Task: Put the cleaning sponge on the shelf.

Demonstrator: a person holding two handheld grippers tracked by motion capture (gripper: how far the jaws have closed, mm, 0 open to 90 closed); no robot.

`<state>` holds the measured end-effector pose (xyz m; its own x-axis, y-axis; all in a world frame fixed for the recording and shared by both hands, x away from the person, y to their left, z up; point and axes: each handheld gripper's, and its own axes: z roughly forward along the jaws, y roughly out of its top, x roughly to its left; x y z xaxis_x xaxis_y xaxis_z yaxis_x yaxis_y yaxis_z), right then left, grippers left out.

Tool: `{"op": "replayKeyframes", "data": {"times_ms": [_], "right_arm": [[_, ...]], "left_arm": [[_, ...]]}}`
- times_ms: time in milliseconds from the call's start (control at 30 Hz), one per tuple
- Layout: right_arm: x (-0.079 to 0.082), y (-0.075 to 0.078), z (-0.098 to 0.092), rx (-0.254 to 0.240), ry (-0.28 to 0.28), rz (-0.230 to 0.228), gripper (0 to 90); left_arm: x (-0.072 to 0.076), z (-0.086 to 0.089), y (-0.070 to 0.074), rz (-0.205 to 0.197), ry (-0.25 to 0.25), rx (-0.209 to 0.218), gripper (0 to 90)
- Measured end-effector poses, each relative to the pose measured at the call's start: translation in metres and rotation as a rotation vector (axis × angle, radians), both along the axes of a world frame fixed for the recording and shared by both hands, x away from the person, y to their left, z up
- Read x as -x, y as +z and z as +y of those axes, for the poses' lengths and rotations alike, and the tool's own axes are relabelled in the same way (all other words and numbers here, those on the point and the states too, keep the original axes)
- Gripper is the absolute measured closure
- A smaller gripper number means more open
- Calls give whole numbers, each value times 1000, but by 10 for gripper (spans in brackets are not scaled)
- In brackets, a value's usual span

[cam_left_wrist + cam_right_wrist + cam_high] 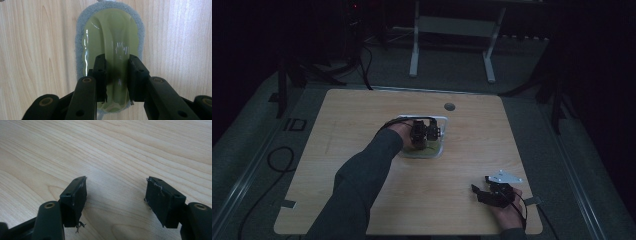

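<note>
Left gripper view: my left gripper (pixel 117 80) clamps the green handle of a grey-padded scrubber (pixel 110 45), long axis pointing away, mid-surface (pixel 362 120). No writing. My right gripper (pixel 116 200) gapes, empty.

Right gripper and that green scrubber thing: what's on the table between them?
Nothing. In the high view, just bare wooden table stretches from the right gripper to the green scrubber, which sits between the left gripper fingers.
</note>
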<state>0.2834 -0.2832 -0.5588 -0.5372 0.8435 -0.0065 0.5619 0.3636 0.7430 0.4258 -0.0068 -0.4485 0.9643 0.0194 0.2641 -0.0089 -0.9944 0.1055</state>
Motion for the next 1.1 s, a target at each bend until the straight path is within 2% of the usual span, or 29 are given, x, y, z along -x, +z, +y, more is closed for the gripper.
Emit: {"op": "replayKeyframes", "data": {"times_ms": [267, 500, 1100], "right_arm": [[0, 0, 0, 1, 1, -1, 328], [0, 0, 0, -1, -1, 2, 328], [0, 0, 0, -1, -1, 2, 328]], "left_arm": [[0, 0, -5, -10, -3, -28, 715], [0, -2, -8, -18, -2, -28, 713], [-2, -5, -13, -82, 11, -43, 691]]}}
